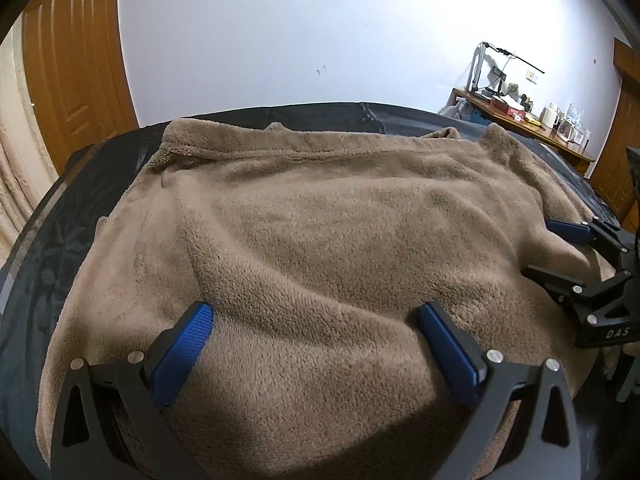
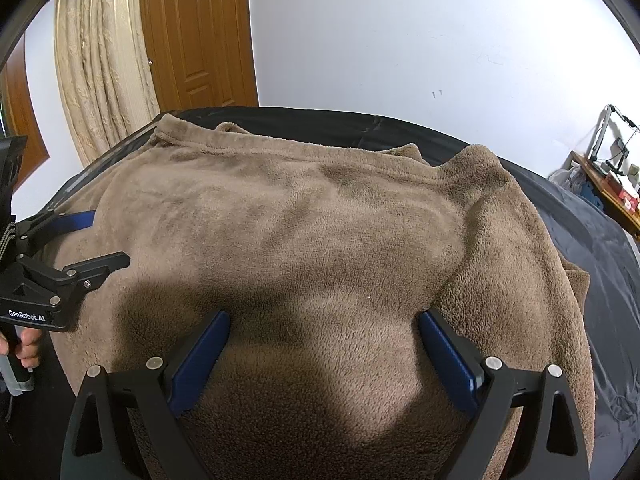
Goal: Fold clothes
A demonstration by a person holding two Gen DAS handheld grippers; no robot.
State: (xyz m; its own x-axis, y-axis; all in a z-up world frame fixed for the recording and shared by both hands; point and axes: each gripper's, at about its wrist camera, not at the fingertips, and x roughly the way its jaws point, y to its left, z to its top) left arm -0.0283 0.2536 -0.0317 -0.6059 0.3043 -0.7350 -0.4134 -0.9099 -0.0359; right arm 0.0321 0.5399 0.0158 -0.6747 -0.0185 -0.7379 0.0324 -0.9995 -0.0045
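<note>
Left tongs (image 1: pixel 316 320): spread wide; both blue pads (image 1: pixel 182 354) rest on the near part of the fleece, nothing clamped between them.
Right tongs (image 2: pixel 324 326): spread wide; both pads (image 2: pixel 200 360) down on the fleece, nothing gripped.
Tongs relation: side by side at the near edge; each shows in the other's view, the right at the left view's right border, the left at the right view's left border.
Hand (image 2: pixel 26 346): fingers around the left tool's grip, at frame edge.
Fleece (image 1: pixel 320 220): brown garment lying spread flat on the bed, wrinkled, one corner bunched at far right.
Bed (image 1: pixel 48 248): dark cover, bare strips left, far and right of the fleece.
Wall (image 1: pixel 300 32): white, behind the bed.
Door (image 2: pixel 196 32): wooden, far left.
Curtain (image 2: pixel 100 60): beige, beside the door.
Table (image 1: pixel 532 120): cluttered, far right, well apart from the fleece.
Open room: bare bed cover widest at right.
</note>
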